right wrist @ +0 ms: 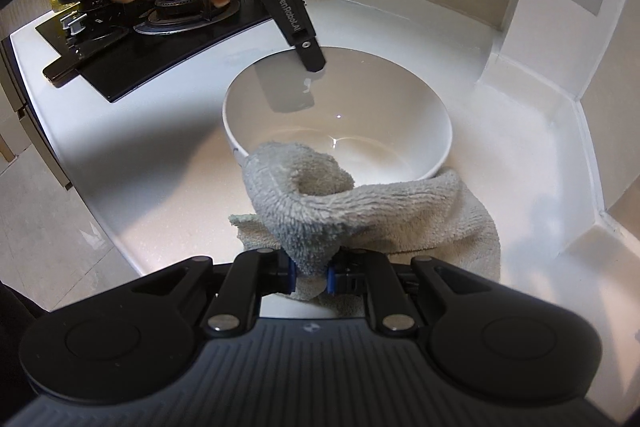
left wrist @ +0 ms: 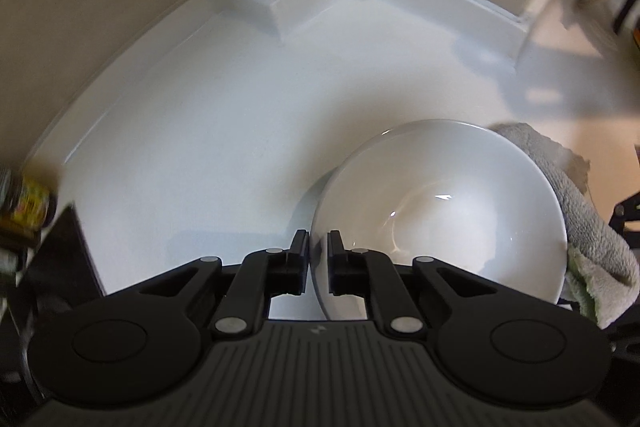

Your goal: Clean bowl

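Right tongs (right wrist: 308, 277) pinch the fluffy grey terry cloth (right wrist: 320, 203) at the glossy white ceramic bowl (right wrist: 340, 115), left tongs (left wrist: 318, 259) straddling its rim, steadying; next, likely sweep the cloth inside.

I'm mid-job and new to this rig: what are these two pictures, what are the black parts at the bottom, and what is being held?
Each picture comes from a camera on a hand-held gripper a person carries; the black parts are its two fingers. The left view shows the left hand-held gripper straddling the rim of the white bowl, jaws narrow. The right view shows the right hand-held gripper clamped on a grey towel draped over the bowl's near rim. Everything sits on a white counter, beside a black stove.
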The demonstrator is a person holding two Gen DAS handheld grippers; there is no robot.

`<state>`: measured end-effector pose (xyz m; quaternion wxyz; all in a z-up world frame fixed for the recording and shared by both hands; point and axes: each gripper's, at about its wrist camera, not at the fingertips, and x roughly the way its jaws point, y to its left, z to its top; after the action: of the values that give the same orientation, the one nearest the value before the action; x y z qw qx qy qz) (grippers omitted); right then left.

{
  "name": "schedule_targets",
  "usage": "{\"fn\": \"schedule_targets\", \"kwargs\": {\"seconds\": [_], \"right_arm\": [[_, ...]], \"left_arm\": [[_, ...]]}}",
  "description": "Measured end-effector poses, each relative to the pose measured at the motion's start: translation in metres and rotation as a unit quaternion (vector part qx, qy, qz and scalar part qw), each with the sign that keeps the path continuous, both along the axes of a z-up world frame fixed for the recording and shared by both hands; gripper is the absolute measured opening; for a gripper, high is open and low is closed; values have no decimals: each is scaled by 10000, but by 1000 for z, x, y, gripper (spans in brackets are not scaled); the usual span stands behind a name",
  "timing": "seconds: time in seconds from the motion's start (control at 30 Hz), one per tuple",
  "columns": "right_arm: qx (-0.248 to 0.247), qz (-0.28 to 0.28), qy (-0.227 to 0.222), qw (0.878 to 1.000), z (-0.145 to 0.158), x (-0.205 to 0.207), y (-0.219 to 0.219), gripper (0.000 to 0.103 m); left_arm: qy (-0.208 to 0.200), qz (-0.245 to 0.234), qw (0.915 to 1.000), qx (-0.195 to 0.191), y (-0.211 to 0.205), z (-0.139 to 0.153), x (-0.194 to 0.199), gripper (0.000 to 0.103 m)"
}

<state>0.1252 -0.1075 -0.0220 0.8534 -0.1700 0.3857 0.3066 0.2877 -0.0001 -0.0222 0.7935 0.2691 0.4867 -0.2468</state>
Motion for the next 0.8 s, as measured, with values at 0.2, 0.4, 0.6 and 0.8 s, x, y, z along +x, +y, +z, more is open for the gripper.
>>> {"fn": "schedule_targets", "kwargs": {"seconds": [0.2,0.4,0.6,0.8], "right_arm": [[52,2,-5,10000,-1,0,-1,11],[93,-60,1,9999,0,4,-4,11],[6,-410,-84,9991,1,19,-17,11],[-92,-717,-173,9972,2,26,-24,11]], "left_arm": [[32,-616,9974,369,-20,-4,11,8],[118,107,9998,145,-6,-5,9,6],[240,946,9950,-203,14,-1,-8,3],[198,1556,9868,-390,19,0,-15,3]]}}
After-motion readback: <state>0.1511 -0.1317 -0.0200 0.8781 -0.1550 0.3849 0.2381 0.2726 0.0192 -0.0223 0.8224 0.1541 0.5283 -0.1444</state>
